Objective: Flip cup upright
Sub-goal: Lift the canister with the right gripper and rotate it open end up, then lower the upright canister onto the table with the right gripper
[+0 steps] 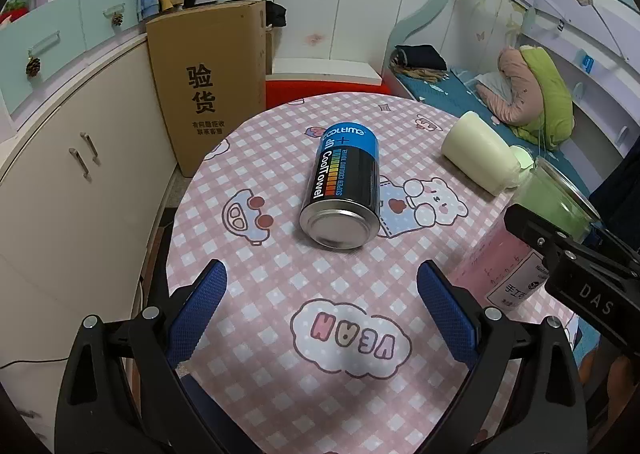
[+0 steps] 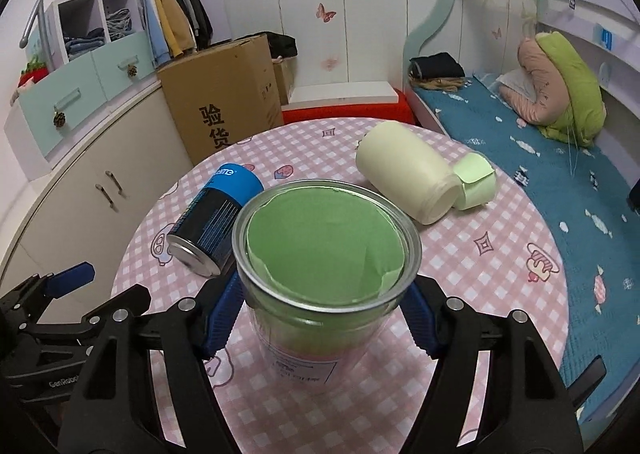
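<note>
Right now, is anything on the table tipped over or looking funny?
Yes. The blue and black can lies on its side on the table, and so does the cream bottle with its green cap. Only the clear cup, lined with green paper, stands upright, between the right gripper fingers.

Pink-and-white checked tablecloth point(image 1: 256, 294), blue-and-black can point(image 1: 346, 182), cream bottle point(image 2: 404, 170), green-lined clear cup point(image 2: 326, 250).
</note>
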